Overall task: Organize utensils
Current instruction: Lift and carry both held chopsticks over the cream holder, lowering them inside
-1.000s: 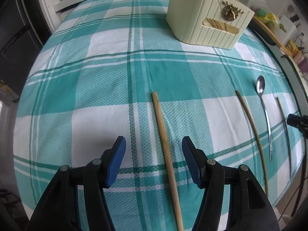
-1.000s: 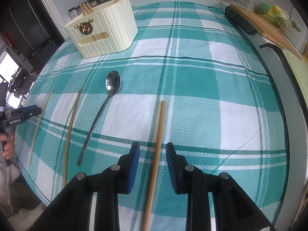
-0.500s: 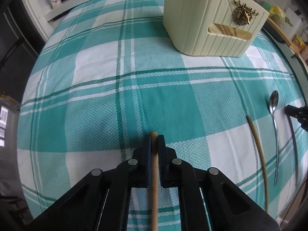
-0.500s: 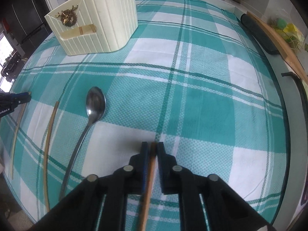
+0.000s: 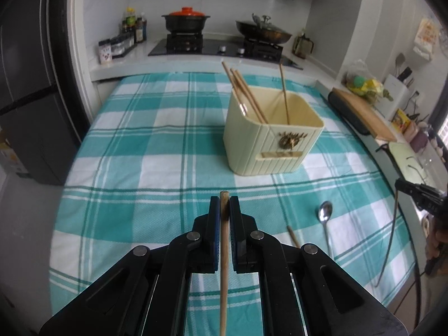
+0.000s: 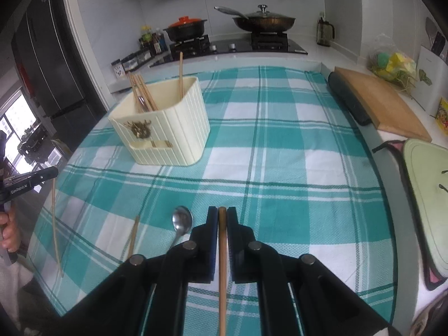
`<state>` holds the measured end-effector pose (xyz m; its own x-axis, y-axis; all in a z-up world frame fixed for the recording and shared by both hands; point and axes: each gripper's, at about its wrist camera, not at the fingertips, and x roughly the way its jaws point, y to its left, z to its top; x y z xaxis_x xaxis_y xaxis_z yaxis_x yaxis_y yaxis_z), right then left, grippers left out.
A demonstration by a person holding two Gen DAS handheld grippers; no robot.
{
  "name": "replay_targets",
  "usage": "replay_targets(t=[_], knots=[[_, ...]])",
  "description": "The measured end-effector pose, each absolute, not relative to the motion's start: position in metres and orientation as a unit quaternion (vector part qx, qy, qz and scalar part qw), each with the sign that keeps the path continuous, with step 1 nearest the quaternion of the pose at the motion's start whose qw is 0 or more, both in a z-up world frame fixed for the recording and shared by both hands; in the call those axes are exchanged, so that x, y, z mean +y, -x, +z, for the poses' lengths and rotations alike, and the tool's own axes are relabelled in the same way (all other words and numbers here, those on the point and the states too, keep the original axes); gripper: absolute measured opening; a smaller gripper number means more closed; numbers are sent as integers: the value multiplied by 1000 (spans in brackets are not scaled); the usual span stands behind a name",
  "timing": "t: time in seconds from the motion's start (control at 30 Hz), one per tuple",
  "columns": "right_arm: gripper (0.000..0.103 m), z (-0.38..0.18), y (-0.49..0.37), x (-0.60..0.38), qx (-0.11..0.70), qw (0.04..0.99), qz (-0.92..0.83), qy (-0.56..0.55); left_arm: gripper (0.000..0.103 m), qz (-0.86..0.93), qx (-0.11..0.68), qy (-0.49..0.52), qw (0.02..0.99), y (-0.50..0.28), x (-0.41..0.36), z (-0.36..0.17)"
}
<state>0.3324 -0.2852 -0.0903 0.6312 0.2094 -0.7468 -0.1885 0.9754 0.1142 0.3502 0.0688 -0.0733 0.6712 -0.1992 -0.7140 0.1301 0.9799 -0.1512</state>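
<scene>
Both sets of fingers are clamped on a chopstick each: left gripper (image 5: pixel 224 208) on one chopstick (image 5: pixel 223 252), right gripper (image 6: pixel 222 219) on another (image 6: pixel 222 266), both above the counter's (image 6: pixel 280 140) near edge. Spoon (image 6: pixel 180 222) lies there too; holder (image 6: pixel 165 128) sits mid-counter.
</scene>
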Motion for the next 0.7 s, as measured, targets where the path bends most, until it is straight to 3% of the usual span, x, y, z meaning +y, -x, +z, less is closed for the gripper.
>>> replay_targets(t=[0.3,0.7], knots=[[7,-13,-279,-278,310,943,118,10,5,-127,317,60,938,-308,59,-8],[7,37,-256,-259,218,969,115,13,5,-145,266,89,949,-303,58,27]])
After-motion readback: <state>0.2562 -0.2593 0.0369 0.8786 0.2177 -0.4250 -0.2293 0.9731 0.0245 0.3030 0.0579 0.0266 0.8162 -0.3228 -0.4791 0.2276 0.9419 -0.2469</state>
